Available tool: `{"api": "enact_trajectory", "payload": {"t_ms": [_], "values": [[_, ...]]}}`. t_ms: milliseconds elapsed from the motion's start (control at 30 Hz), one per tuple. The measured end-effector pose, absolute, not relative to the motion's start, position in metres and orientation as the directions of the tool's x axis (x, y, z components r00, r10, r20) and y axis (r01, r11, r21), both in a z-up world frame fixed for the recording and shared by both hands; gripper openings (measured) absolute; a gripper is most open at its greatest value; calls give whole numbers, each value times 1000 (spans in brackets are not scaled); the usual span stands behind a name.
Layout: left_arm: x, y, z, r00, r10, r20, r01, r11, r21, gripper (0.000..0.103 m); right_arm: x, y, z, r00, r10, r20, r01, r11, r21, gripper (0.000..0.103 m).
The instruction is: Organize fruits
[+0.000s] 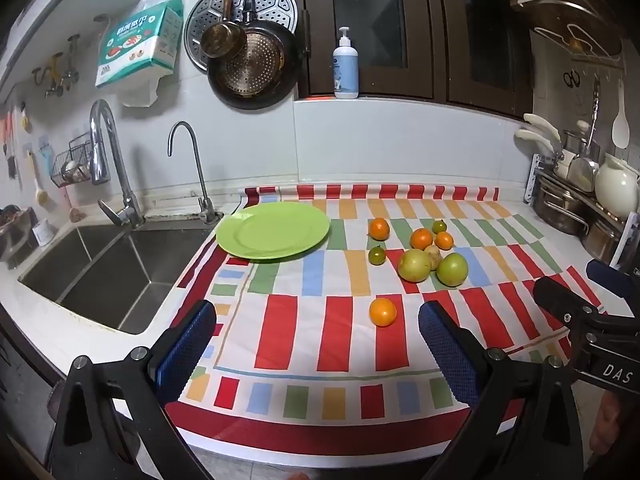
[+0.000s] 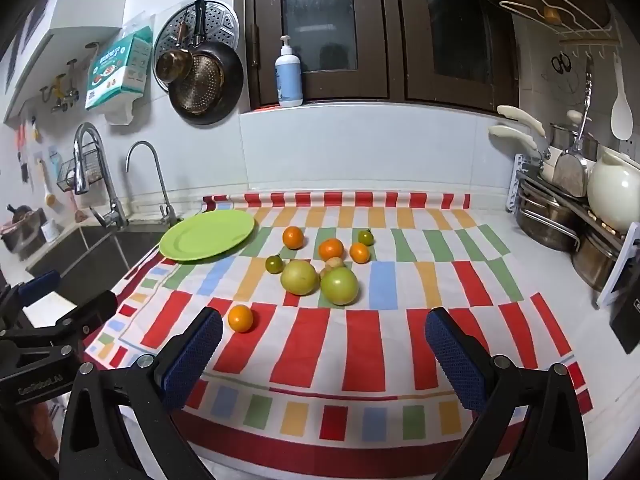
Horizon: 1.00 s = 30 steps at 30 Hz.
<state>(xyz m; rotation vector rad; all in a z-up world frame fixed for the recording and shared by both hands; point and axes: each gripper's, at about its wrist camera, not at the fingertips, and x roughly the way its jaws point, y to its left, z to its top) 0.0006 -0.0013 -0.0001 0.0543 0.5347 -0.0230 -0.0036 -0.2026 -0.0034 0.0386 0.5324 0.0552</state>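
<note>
while both tools gape, fruits lie beside green plate.

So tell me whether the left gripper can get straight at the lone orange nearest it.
Probably yes: the left gripper has its jaws open and empty, and the lone orange sits apart on the cloth with nothing between.

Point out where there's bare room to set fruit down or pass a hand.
The plate holds nothing. Bare cloth lies between it and the fruit cluster, and in front, around the lone orange. The cluster is crowded, and so is the pot rack at the right edge.
</note>
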Motion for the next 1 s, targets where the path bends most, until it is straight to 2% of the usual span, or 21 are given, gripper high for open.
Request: {"api": "enact_trajectory", "payload": {"t_ms": [500,1000], "values": [[-18,8,3,882,-20,-472,40,999,33,103,-3,-202,1,869,74,-489,-59,997,46,102],[-12,-4,7,875,-23,-483,44,999,32,103,-8,-207,1,875,81,-477,-65,997,50,102]]}}
